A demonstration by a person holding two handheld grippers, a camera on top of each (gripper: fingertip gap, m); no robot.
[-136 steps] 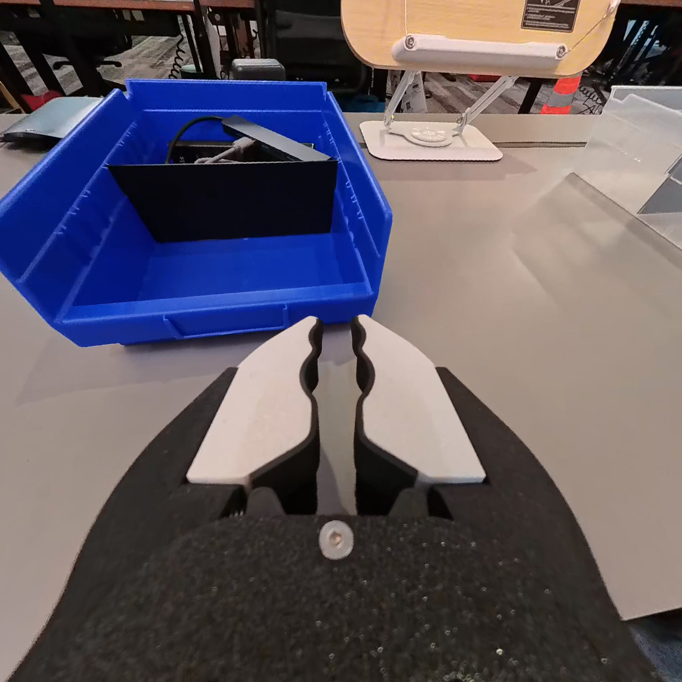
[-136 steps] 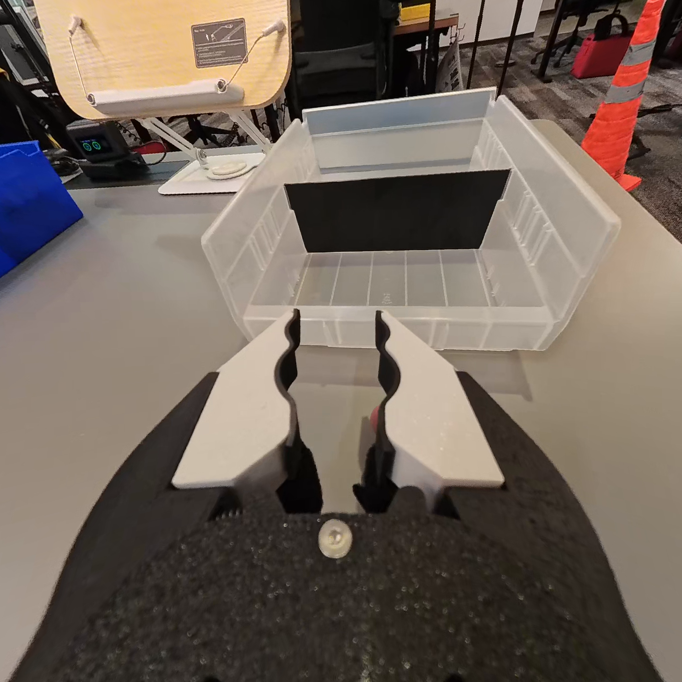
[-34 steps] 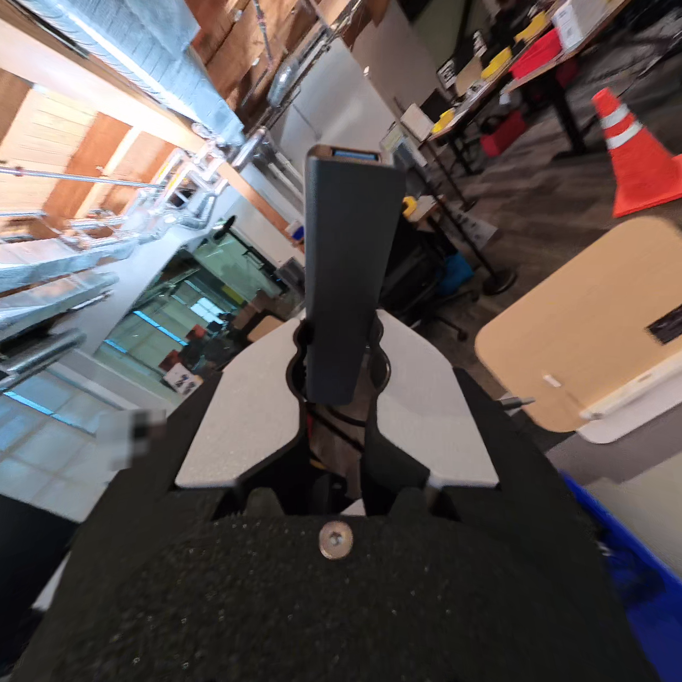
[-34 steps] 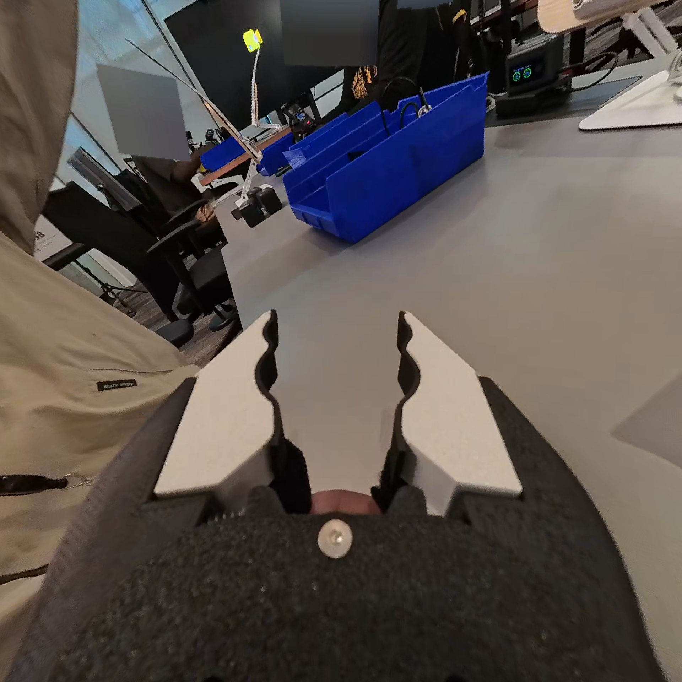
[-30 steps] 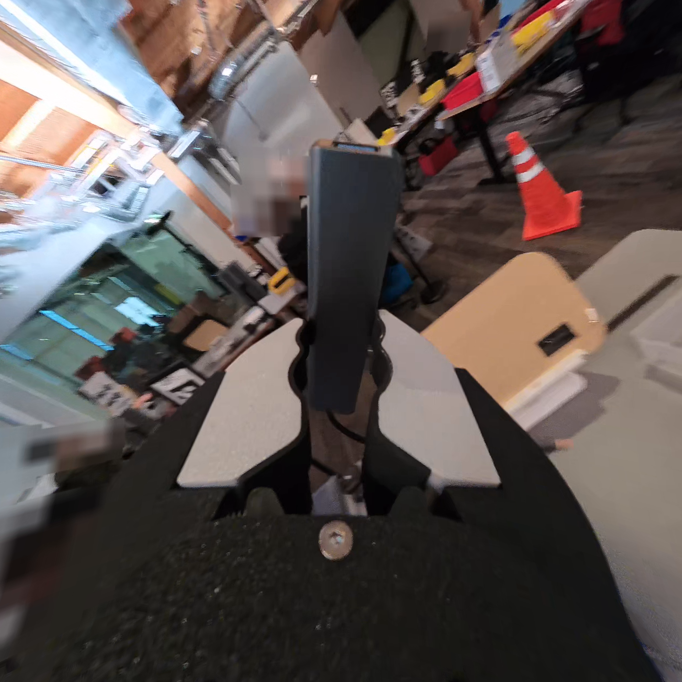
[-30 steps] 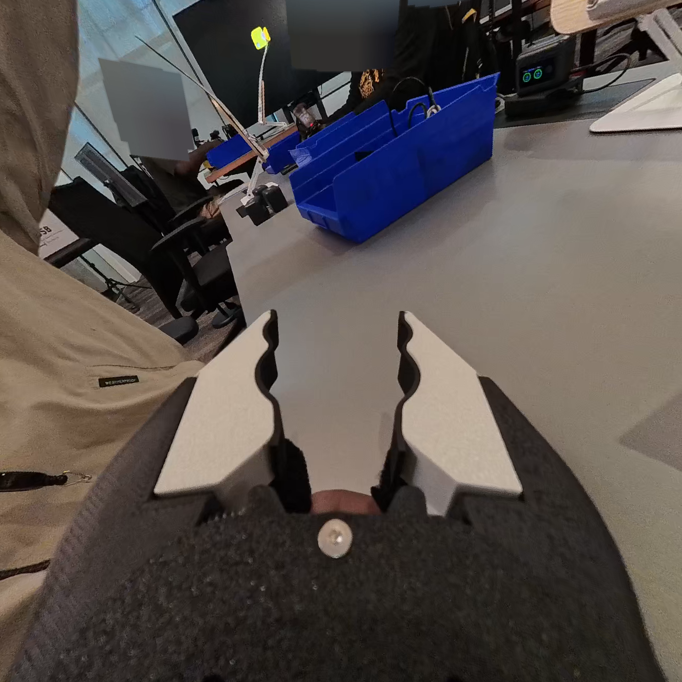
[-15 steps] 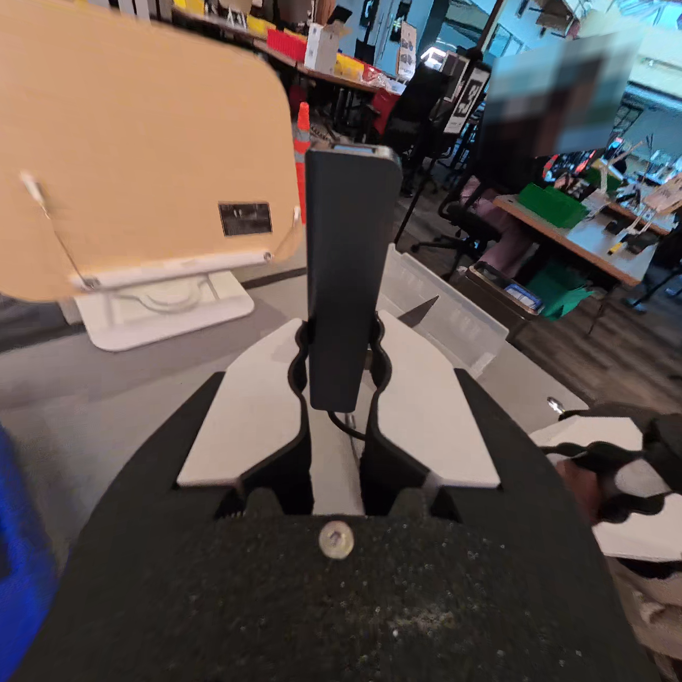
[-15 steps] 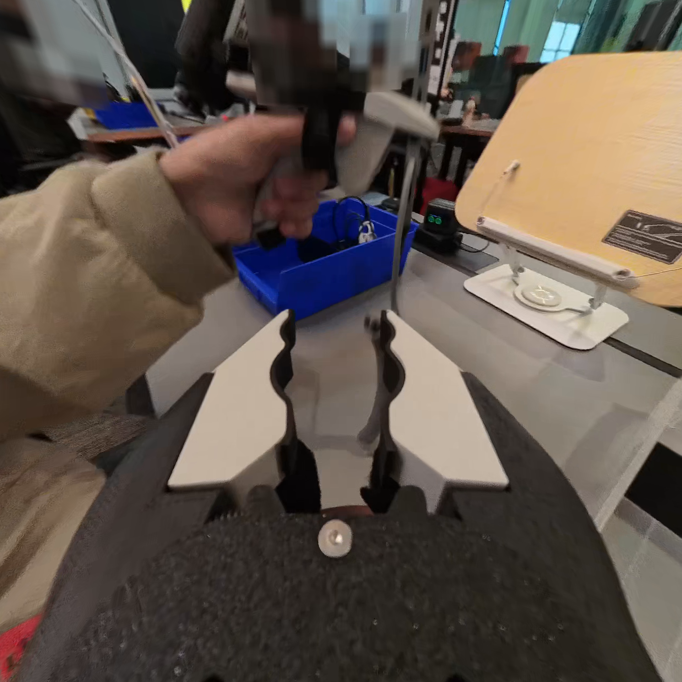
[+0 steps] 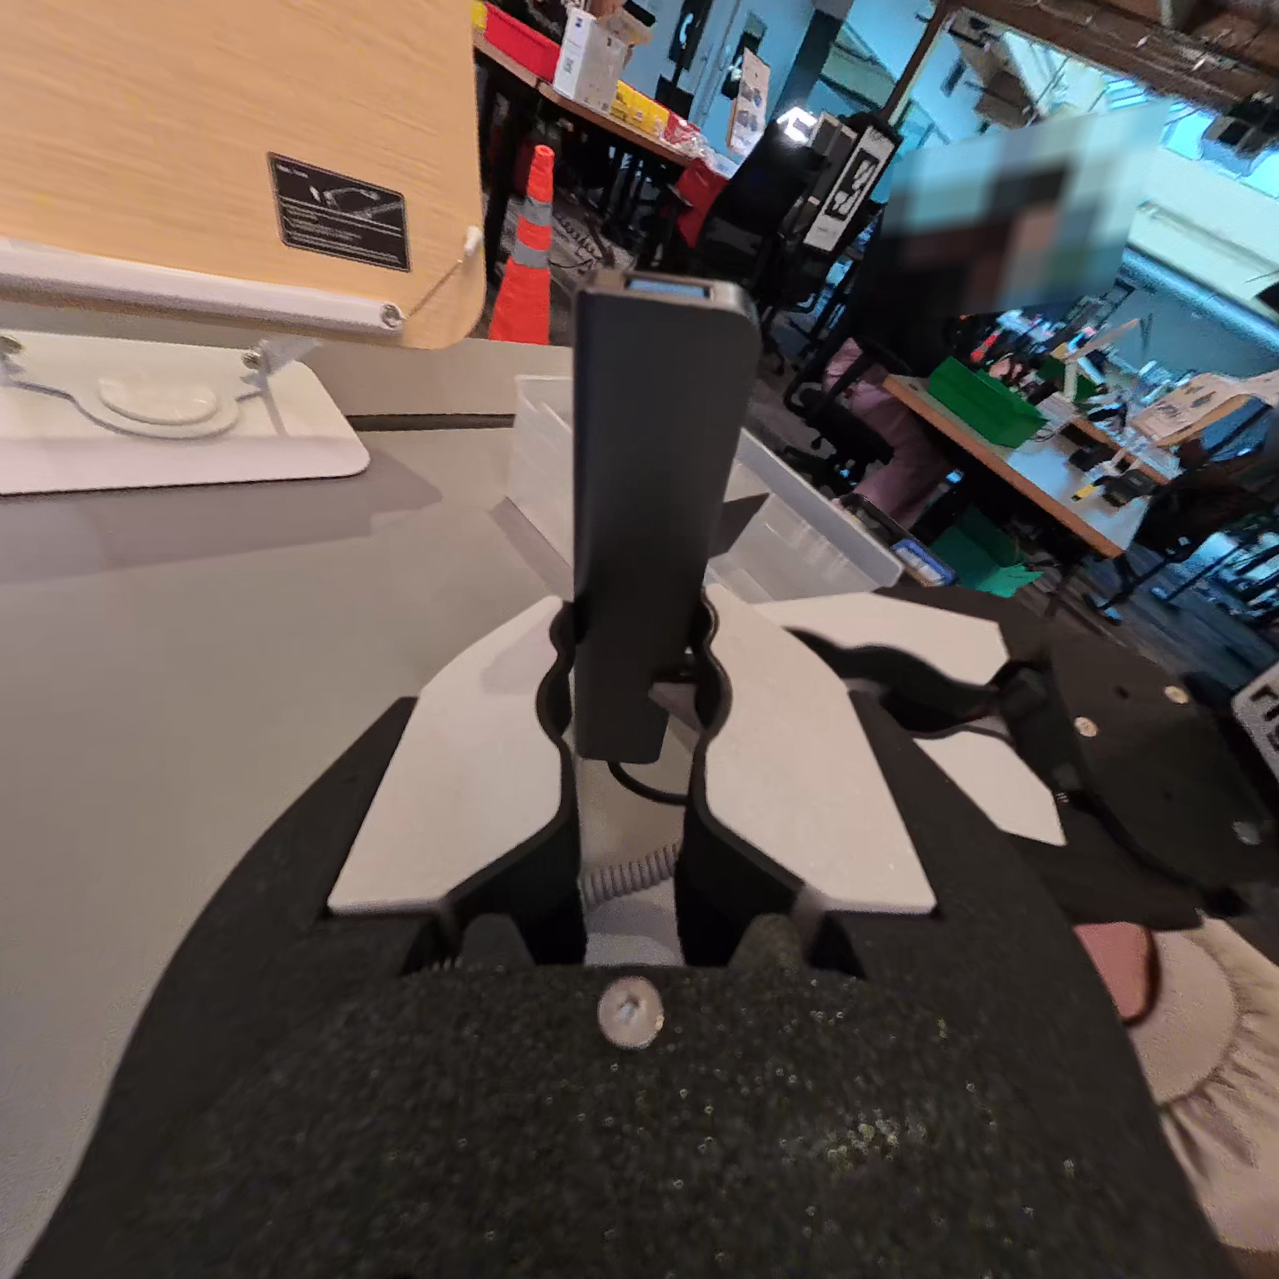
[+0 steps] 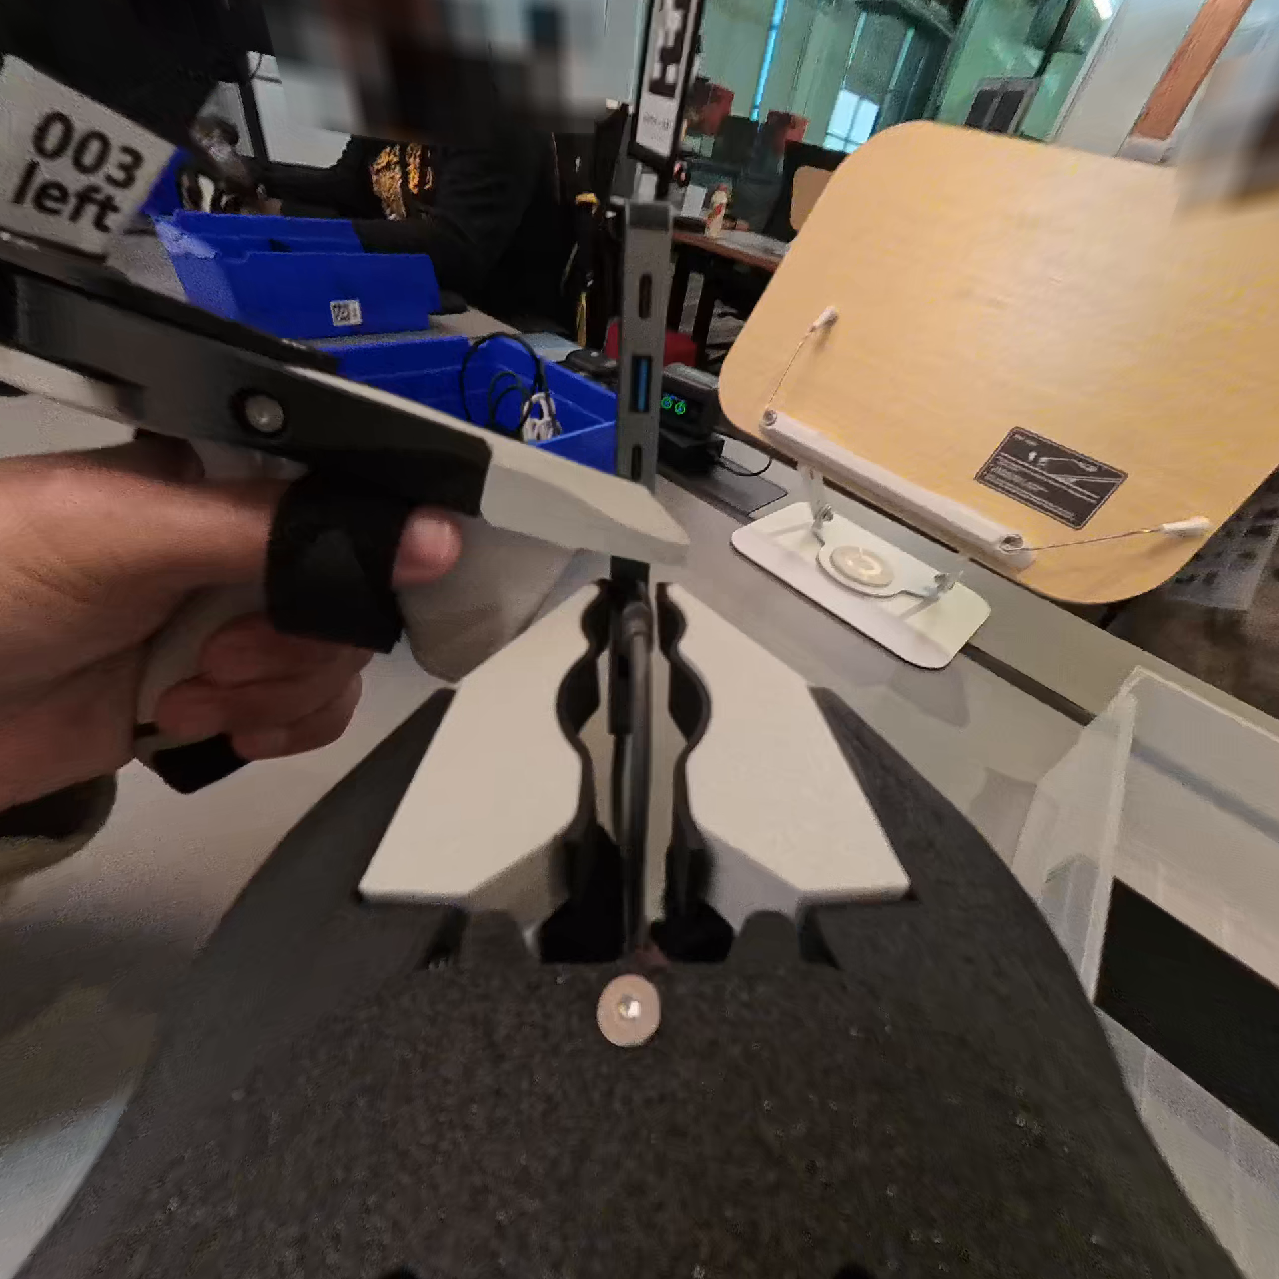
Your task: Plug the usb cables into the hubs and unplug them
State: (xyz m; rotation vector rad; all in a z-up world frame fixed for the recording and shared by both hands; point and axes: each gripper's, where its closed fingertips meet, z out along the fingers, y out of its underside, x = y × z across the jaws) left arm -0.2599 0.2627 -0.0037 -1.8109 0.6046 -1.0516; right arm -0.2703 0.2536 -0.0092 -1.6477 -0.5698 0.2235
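Currently, the scene reads as follows.

Left tongs (image 9: 633, 682): clamped on a dark grey USB hub (image 9: 657, 498), which stands upright between the pads, lifted above the worktop (image 9: 228, 623).
Hub: one blue port faces up at its top end; in the right wrist view its narrow side (image 10: 641, 360) shows more ports.
Cable: a thin black cable (image 10: 633, 747) hangs from the hub's lower end and runs down between the right tongs' pads.
Right tongs (image 10: 633, 664): nearly closed around that cable, just below the hub; whether the pads truly pinch it cannot be told.
Hand (image 10: 173, 609): a person's hand grips the left tool's handle, left of the hub.
Blue bin (image 10: 443, 387): farther back on the worktop, holding coiled cables.
Clear bin (image 9: 782, 526): behind the hub, on the right.
Wooden board on a white stand (image 10: 1003, 360): at the back of the worktop.
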